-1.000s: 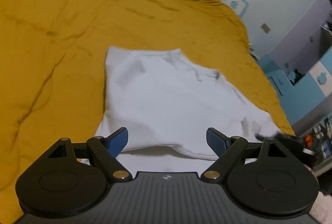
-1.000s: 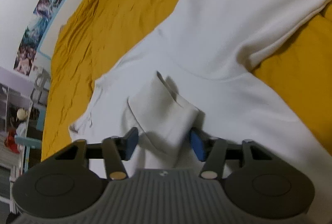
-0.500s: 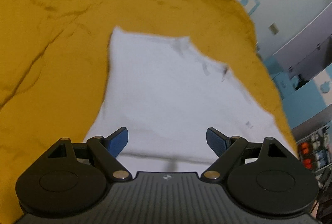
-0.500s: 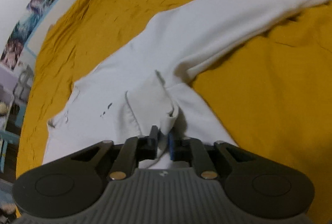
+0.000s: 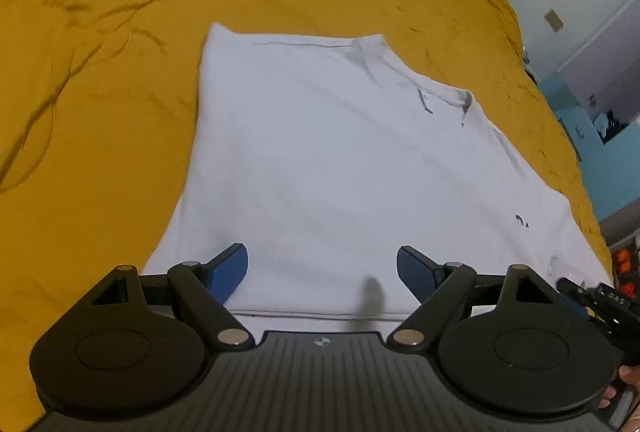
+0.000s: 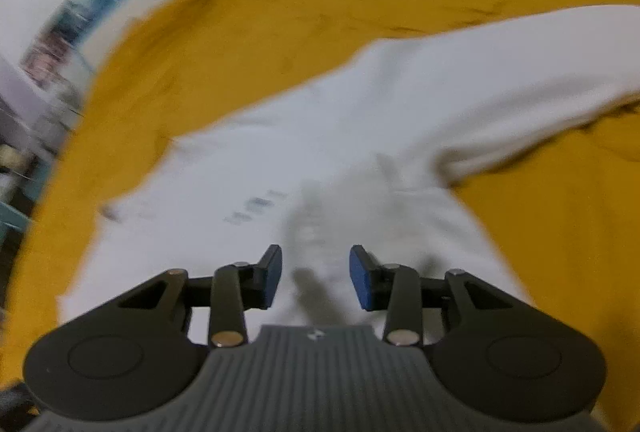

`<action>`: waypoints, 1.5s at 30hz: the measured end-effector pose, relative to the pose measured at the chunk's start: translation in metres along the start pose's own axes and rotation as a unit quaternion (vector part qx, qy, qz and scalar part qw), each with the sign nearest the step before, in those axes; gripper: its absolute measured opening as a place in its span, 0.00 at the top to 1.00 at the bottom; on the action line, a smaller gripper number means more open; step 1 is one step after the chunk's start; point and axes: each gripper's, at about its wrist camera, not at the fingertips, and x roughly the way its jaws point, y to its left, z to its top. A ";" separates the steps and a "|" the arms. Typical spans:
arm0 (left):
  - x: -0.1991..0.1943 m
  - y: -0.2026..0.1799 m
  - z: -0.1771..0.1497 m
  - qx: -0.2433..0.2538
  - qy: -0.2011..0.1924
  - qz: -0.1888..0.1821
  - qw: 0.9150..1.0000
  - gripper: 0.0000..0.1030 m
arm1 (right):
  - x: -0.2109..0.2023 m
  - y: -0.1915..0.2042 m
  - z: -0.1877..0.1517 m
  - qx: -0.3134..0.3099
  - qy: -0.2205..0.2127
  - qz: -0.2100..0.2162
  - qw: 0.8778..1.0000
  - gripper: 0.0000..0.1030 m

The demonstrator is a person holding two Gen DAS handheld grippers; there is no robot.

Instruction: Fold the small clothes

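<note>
Left gripper [image 5: 322,272] jaws spread over white shirt [image 5: 340,160]; right gripper [image 6: 315,274] jaws parted, empty.

Each hand-held gripper is built alike. On the left hand-held gripper [image 5: 322,272], a dark grey ribbed body with a small white emblem at its front edge is seen nearest the camera. It is flanked by two black round discs, each topped by a triangular cut-out. Black link arms are pinned with silver rivets, and the fingers [image 5: 226,268] are faced with blue pads. The same grey ribbing, black discs, rivets and blue pads are shown on the right hand-held gripper [image 6: 315,278]. A patch of skin [image 5: 628,380] is glimpsed beside the left one's right disc.
</note>
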 end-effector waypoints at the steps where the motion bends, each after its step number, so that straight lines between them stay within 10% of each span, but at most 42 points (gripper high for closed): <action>1: -0.004 -0.004 0.000 0.003 -0.002 -0.007 1.000 0.04 | -0.013 -0.012 0.005 0.018 -0.015 0.013 1.000 0.81; 4: -0.015 -0.022 -0.003 0.006 -0.007 -0.028 1.000 0.04 | -0.058 -0.062 0.022 0.073 -0.088 0.028 0.993 0.63; 8: -0.020 -0.048 -0.021 0.012 0.005 -0.070 0.997 0.04 | -0.100 -0.148 0.051 0.161 -0.169 -0.056 0.971 0.43; 15: -0.011 -0.079 -0.041 0.030 0.024 -0.088 0.995 0.04 | -0.105 -0.256 0.072 0.294 -0.208 -0.122 0.925 0.43; 29: -0.002 -0.094 -0.049 0.014 0.034 -0.062 0.997 0.04 | -0.054 -0.297 0.129 0.389 -0.298 -0.174 0.854 0.37; 31: -0.003 -0.095 -0.049 0.014 0.032 -0.061 0.998 0.04 | -0.050 -0.297 0.137 0.389 -0.293 -0.187 0.853 0.47; 33: -0.003 -0.096 -0.049 0.014 0.033 -0.061 0.998 0.04 | -0.045 -0.297 0.142 0.366 -0.279 -0.187 0.868 0.98; 45: -0.016 -0.088 -0.051 0.004 0.032 -0.081 0.996 0.04 | -0.087 -0.200 0.144 0.188 -0.334 -0.102 0.918 0.99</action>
